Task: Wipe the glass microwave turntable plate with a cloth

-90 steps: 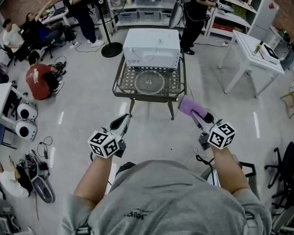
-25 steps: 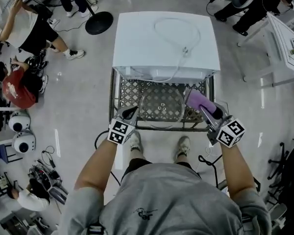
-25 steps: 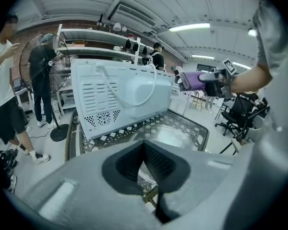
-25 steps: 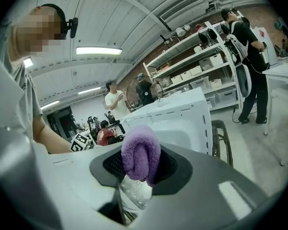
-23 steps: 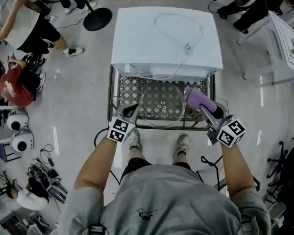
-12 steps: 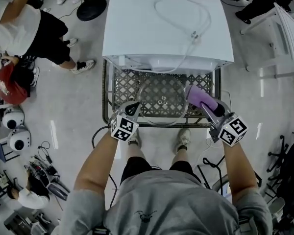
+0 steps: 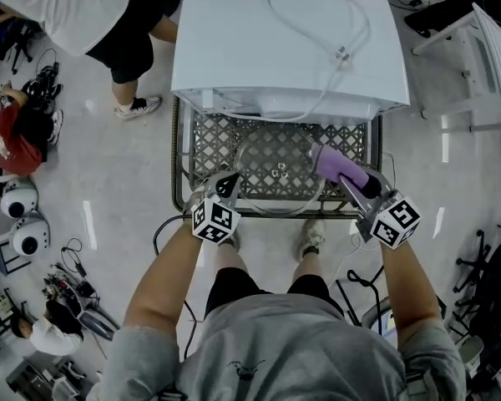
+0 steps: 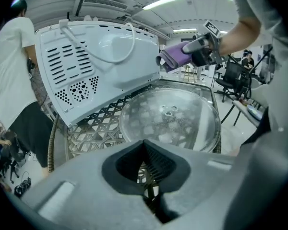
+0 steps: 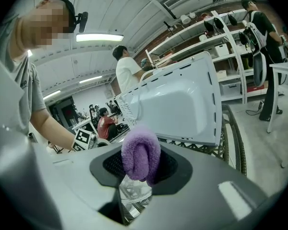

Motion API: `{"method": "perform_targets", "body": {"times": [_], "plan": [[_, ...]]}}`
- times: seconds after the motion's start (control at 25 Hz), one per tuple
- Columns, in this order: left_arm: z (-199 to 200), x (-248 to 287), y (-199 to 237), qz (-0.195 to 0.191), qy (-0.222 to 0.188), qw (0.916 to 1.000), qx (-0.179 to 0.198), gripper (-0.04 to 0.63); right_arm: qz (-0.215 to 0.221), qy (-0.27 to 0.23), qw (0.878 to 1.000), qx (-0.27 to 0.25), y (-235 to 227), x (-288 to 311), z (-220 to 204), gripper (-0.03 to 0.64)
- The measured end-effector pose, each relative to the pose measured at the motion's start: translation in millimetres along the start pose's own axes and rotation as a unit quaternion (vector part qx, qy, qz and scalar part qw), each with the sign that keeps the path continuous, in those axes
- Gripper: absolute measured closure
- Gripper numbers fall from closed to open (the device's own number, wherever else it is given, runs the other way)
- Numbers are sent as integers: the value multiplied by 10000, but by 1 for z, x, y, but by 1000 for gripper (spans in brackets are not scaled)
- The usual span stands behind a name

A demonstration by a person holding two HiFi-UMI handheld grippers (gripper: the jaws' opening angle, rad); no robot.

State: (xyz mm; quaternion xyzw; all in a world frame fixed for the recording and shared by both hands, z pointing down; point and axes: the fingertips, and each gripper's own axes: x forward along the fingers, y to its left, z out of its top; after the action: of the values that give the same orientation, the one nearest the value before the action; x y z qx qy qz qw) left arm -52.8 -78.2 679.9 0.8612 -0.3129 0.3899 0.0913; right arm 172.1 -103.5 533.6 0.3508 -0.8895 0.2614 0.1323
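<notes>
Beneath the glass turntable plate (image 7: 275,170) is a metal lattice table (image 7: 352,139), on which it lies flat; a white microwave (image 7: 259,40) stands just behind the plate. Over the plate's right edge, my right gripper (image 7: 355,182) is clamped on a purple cloth (image 7: 336,164) (rolled, fuzzy). At the plate's near-left rim I hold my left gripper (image 7: 227,182), jaws together, nothing between them.

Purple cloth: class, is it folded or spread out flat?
Folded. The purple cloth is doubled over into a thick roll, clamped between the jaws of the right hand-held gripper.

Bright even light from ceiling tubes (image 9: 100,37); fisheye warp, dark corners
</notes>
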Motion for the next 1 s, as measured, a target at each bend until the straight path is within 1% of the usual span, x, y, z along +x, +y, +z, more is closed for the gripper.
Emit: {"method": "perform_targets", "body": {"times": [0.2, 0.32, 0.4, 0.52, 0.64, 0.72, 0.88, 1.0], "plan": [[1, -2, 1, 11, -43, 10000, -77, 598, 113, 157, 9994, -275, 9, 22, -2, 496], [1, -3, 2, 26, -132, 9998, -125, 598, 268, 348, 9965, -705, 23, 50, -4, 497], [1, -2, 2, 31, -187, 9997, -124, 598, 396, 511, 9923, -1061, 34, 75, -7, 496], [2, -3, 1, 32, -268, 9995, -151, 598, 550, 734, 9837, -1546, 51, 115, -11, 497], [2, -5, 2, 68, -368, 9991, -192, 598, 625, 799, 9754, -1957, 65, 157, -14, 497], [2, -6, 2, 84, -435, 9987, -236, 598, 648, 891, 9674, -2279, 72, 183, -19, 497], [2, -6, 3, 128, -506, 9983, -241, 598, 572, 1142, 9478, -2923, 75, 223, -32, 497], [2, -6, 3, 240, -535, 9981, -164, 598, 458, 1336, 9387, -3145, 69, 234, -42, 497]]}}
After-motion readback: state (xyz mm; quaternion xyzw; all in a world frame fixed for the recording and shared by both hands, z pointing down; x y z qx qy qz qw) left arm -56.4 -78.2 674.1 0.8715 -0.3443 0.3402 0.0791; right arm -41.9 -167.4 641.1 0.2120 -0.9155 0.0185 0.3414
